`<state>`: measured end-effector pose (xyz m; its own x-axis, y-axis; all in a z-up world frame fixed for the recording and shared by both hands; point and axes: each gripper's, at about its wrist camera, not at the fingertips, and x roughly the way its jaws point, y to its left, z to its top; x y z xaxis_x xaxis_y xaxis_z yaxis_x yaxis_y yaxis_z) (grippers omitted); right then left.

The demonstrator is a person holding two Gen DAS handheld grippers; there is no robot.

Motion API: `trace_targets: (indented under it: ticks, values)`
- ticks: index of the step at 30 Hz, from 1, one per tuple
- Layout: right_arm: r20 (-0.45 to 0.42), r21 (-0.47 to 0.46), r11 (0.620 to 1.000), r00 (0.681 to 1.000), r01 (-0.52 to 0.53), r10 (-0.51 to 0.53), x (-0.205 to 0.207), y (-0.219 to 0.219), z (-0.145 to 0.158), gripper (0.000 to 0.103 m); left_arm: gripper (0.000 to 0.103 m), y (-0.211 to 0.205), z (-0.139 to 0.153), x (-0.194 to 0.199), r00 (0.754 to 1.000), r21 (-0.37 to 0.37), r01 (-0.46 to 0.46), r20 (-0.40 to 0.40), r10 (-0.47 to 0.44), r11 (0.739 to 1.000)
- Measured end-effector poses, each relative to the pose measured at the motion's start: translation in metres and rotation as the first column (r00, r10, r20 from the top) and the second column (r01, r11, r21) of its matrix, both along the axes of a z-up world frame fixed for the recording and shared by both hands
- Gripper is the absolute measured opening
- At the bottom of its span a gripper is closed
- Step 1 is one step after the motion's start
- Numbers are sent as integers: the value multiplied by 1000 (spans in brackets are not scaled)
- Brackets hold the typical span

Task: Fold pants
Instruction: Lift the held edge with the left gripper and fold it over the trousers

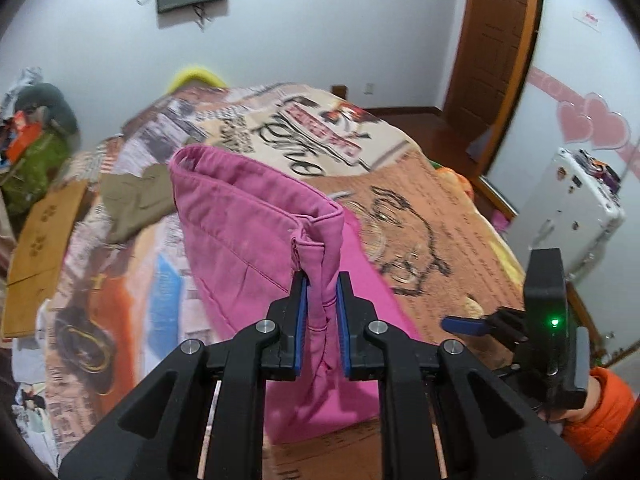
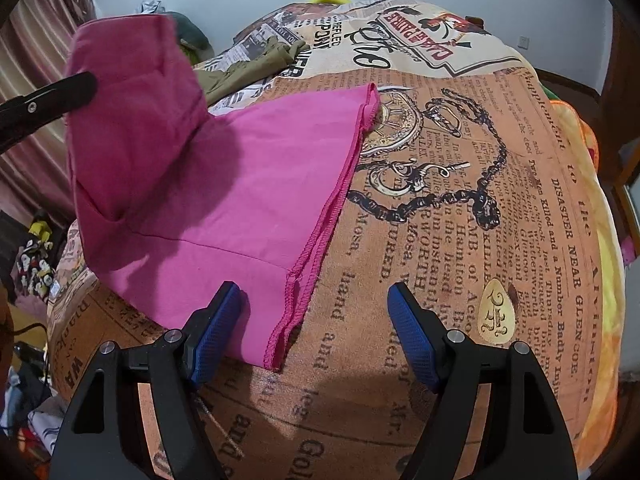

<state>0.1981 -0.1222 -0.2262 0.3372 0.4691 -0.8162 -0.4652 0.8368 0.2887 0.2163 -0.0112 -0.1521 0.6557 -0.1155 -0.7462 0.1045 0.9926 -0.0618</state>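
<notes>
The pink pants (image 1: 248, 220) lie partly on the printed bedspread (image 2: 460, 208) and partly in the air: my left gripper (image 1: 322, 300) pinches a bunched corner of them between its blue pads (image 1: 302, 320), and the cloth rises from there into a raised fold with a rounded, hemmed top edge. In my right wrist view the rest of the pants (image 2: 248, 184) lies flat, its stitched hem running diagonally toward me and ending just between my right gripper's (image 2: 316, 320) fingers. That gripper stands wide apart, holding nothing, with the left pad (image 2: 216, 332) over the pink cloth and the right one over bare bedspread. To the right of the hem the spread lies open and unoccupied as far as its rounded edge.

The cloth looks soft and matte, with overlock stitching along the hem; the bedspread is plush with newsprint lettering and a pocket-watch chain drawing. An olive garment (image 2: 248, 66) lies crumpled beyond the pants. A cardboard piece (image 1: 40, 256) sits at the bed's left edge. What the lifted fold covers I cannot see, and the clutter by the wall is too blurred to name.
</notes>
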Motion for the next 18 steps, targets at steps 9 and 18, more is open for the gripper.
trace_targets:
  ticks: [9, 18]
  values:
    - [-1, 3, 1000, 1000, 2, -2, 1, 0, -1, 73, 13, -17, -24, 17, 990, -111, 75, -114, -88, 991]
    - [0, 5, 1000, 1000, 1, -1, 1, -1, -1, 73, 13, -32, -42, 20, 973, -133, 129, -175, -151, 983]
